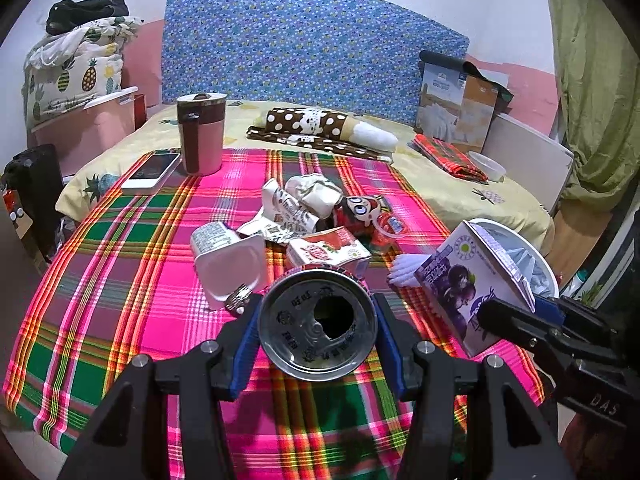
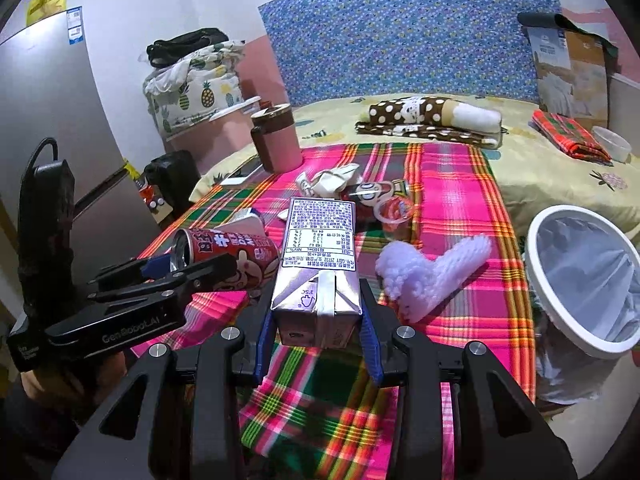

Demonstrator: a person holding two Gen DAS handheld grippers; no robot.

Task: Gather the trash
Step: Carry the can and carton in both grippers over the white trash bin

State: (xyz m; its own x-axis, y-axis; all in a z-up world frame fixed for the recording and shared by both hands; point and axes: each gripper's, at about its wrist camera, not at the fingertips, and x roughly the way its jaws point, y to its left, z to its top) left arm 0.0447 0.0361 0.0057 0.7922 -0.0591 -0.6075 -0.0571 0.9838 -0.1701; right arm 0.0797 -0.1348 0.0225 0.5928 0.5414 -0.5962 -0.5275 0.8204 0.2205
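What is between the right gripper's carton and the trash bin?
Nothing visible. The purple carton, clamped in the right gripper, is off the cloth; the lined bin stands open to its right. The white foam net lies lower, on the plaid cloth.

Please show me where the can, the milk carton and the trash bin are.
can [image 1: 318,322]: left wrist view, on its top lid.
milk carton [image 2: 320,240]: right wrist view, on its printed side.
trash bin [image 2: 534,270]: right wrist view, on its white rim.

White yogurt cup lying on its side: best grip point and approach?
Grip the yogurt cup across its side walls near the open mouth, coming from above. It lies tipped over with the mouth facing the camera, so the walls are exposed; the thin plastic will probably flex.
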